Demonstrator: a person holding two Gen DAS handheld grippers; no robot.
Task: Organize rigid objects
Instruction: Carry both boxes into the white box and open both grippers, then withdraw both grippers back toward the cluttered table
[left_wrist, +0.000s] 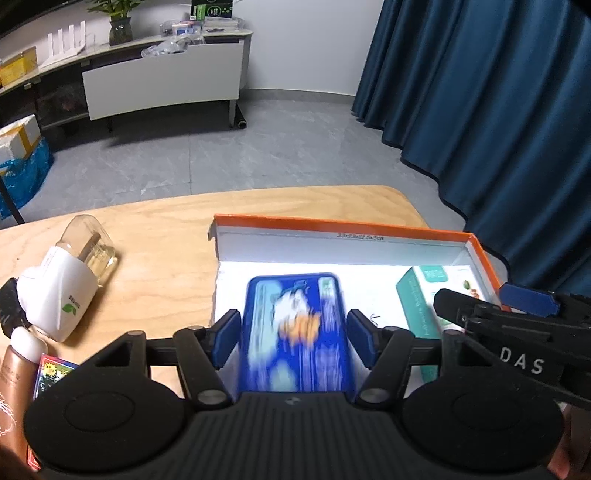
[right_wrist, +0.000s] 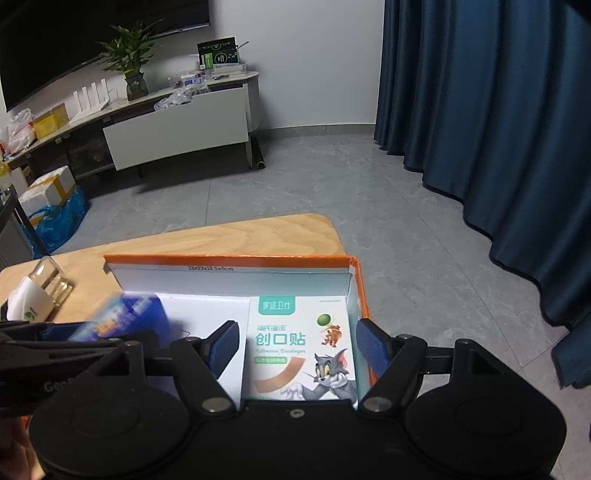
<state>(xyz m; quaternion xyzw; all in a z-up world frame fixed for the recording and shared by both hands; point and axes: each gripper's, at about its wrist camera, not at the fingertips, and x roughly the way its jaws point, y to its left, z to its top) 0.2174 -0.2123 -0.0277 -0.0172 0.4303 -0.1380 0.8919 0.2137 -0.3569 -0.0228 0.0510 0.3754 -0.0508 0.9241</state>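
Note:
An orange-rimmed white box (left_wrist: 332, 225) (right_wrist: 229, 261) stands on the wooden table (left_wrist: 159, 236). A blue cartoon box (left_wrist: 297, 332), blurred by motion, is between the fingers of my left gripper (left_wrist: 295, 334) over the box; the pads stand a little off its sides. It shows at the left in the right wrist view (right_wrist: 122, 319). A white-and-teal bandage box (right_wrist: 301, 354) (left_wrist: 421, 295) lies in the box's right part, between the open fingers of my right gripper (right_wrist: 299, 349), apart from them.
On the table left of the box lie a white-and-clear dispenser (left_wrist: 66, 284), a copper tube (left_wrist: 14, 391) and a colourful small card box (left_wrist: 55, 373). The table's far edge (left_wrist: 258, 192) drops to grey floor. Blue curtains (left_wrist: 498, 110) hang at right.

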